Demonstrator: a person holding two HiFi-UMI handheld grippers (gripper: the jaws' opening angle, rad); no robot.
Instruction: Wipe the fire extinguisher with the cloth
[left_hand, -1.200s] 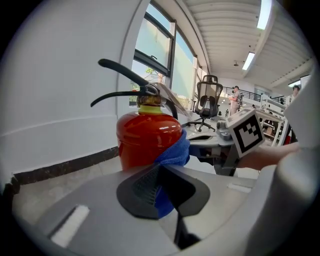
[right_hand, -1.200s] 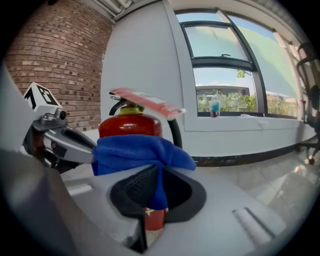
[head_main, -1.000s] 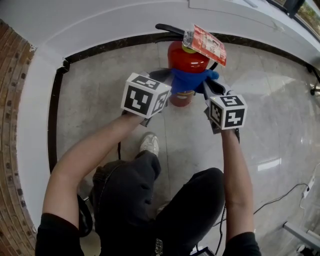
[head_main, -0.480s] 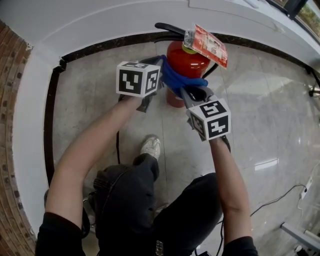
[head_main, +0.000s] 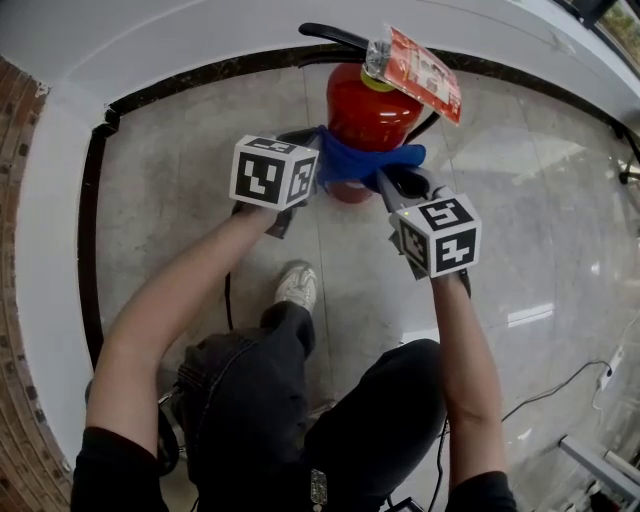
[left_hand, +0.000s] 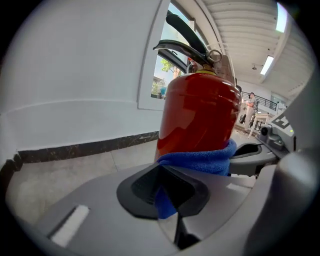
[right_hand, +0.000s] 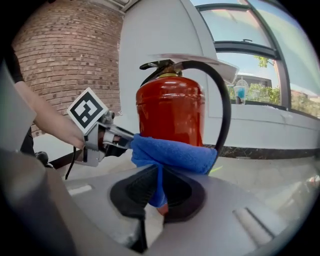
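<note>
The fire extinguisher (head_main: 368, 105) stands upright on the floor (head_main: 200, 150), close to the pale wall (head_main: 150, 50) and its dark skirting strip (left_hand: 85, 146). A red tag (head_main: 425, 85) hangs at its neck and a black hose (right_hand: 226, 100) curves down one side. The blue cloth (head_main: 365, 162) lies as a band across the side of the red cylinder that faces us, touching it. The left claw (left_hand: 167, 197) is pressed together on one end of it, and the right claw (right_hand: 159, 192) pinches the other.

We judge the wiping to be under way. To do it well, we should hold the band taut so it hugs the curve, draw the two ends in turn, and work along the body in overlapping passes. We should pull evenly, lest the cylinder tip, and steer clear of the hose and tag.
</note>
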